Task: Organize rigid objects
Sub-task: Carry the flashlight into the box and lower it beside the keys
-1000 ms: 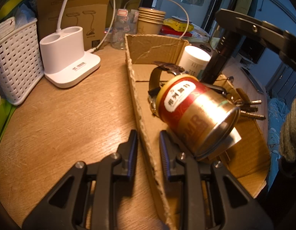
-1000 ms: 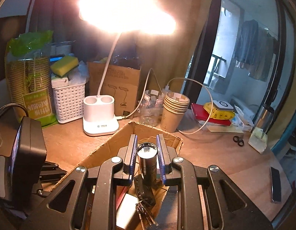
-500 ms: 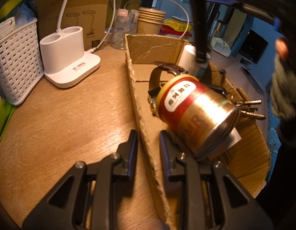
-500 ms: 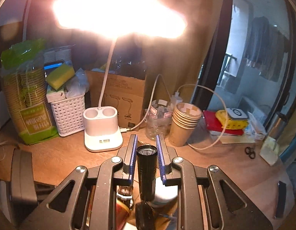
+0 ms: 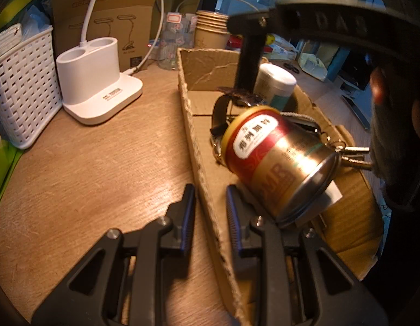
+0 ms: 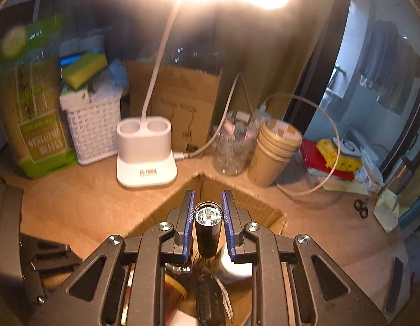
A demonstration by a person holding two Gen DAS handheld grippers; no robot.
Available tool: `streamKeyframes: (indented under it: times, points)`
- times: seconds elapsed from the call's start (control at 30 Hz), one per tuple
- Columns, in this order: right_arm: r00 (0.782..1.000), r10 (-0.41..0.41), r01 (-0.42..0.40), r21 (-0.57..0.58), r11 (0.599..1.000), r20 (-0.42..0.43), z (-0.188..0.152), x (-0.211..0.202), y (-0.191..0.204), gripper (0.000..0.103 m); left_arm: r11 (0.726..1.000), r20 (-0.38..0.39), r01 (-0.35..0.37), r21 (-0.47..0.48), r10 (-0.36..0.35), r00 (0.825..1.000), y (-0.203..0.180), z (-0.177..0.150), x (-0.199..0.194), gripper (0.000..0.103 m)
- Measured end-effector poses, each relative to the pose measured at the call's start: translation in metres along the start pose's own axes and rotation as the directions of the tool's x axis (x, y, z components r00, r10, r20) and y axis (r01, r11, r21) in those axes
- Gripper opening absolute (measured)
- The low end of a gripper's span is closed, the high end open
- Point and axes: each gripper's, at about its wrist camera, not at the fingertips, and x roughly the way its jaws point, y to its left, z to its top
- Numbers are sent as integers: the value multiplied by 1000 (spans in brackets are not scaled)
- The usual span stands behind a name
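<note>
Over the box: right gripper [image 6: 208, 222] holds a black torch [image 6: 208, 226] between its blue pads [image 6: 188, 224], lens toward the camera, fingers closed onto its barrel.
Change, right view: half a second ago the torch stood higher against the lamp base [image 6: 146, 160]; now the box's [image 6: 253, 206] far corner shows behind it, so the gripper has dropped and tilted down.
Change, left view: the torch [image 5: 248, 62] hangs as a dark upright bar above the box's [image 5: 204, 65] far end, beside the white tub [image 5: 276, 84]; it has shifted slightly toward the box's left wall since the earlier frame.
Left gripper: [image 5: 208, 206] unmoved, fingers a little apart and straddling the box's left wall near its near end; whether they pinch the cardboard I cannot tell.
Box contents: one red-and-gold tin [image 5: 275, 160] lying on its side, one watch [image 5: 223, 108] behind it, one bunch of keys [image 5: 351, 154] toward the right wall, one white tub at the far end.
Table's far edge: one lamp base, one white basket [image 6: 93, 133], one glass jar [image 6: 233, 146], one stack of paper cups [image 6: 275, 157], one flat carton [image 6: 177, 103].
Table's right edge: one pair of small scissors [image 6: 360, 207].
</note>
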Motion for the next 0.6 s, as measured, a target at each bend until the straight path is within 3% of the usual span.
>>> streamKeyframes:
  times: [0.23,0.6]
  points:
    - [999,-27,26,-22,999,-47,-20,-6,1,22,1000,0,0,0,0,1000,0,0,0,25]
    - [997,-8,11,44,999,-72,-52,-15,0,22,1000,0,0,0,0,1000,0,0,0,25]
